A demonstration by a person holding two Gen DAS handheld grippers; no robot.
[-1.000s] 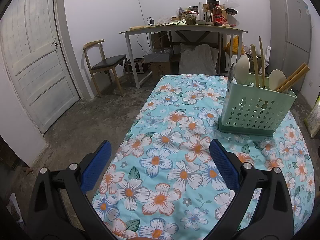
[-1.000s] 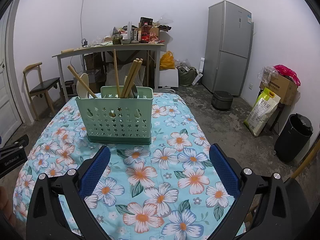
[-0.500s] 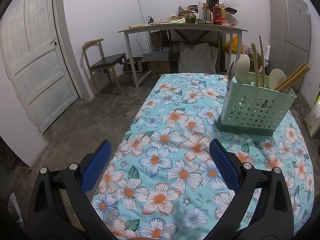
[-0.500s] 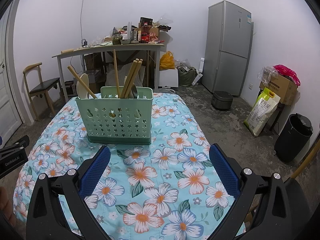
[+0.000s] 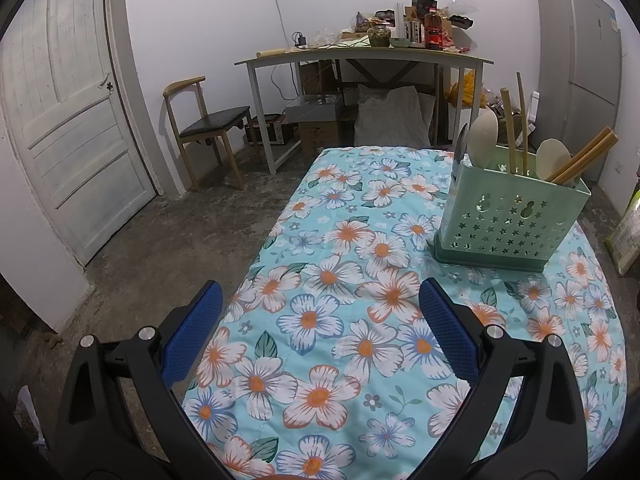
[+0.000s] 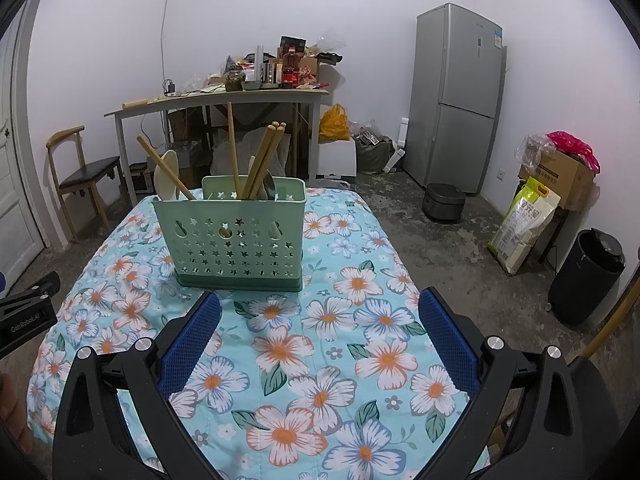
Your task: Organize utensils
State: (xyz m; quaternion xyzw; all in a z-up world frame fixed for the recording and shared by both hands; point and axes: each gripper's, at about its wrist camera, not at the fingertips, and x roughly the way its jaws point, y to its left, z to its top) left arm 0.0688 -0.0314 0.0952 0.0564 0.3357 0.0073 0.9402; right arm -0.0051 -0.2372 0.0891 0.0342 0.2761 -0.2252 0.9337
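Holder (image 6: 232, 240): green, star-punched, upright toward the far end of my flowered surface (image 6: 320, 360), stocked with chopsticks (image 6: 264, 156) and pale spoons (image 5: 484, 136). My left hand-held gripper (image 5: 320, 332): spread wide, holding nothing, over the near left edge. My right hand-held gripper (image 6: 320, 332): spread wide, holding nothing, just short of the holder.

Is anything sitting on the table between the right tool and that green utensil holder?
Nothing visible. Only bare floral tablecloth lies between the open right tool and the green utensil holder, which stands just ahead and slightly left of it.
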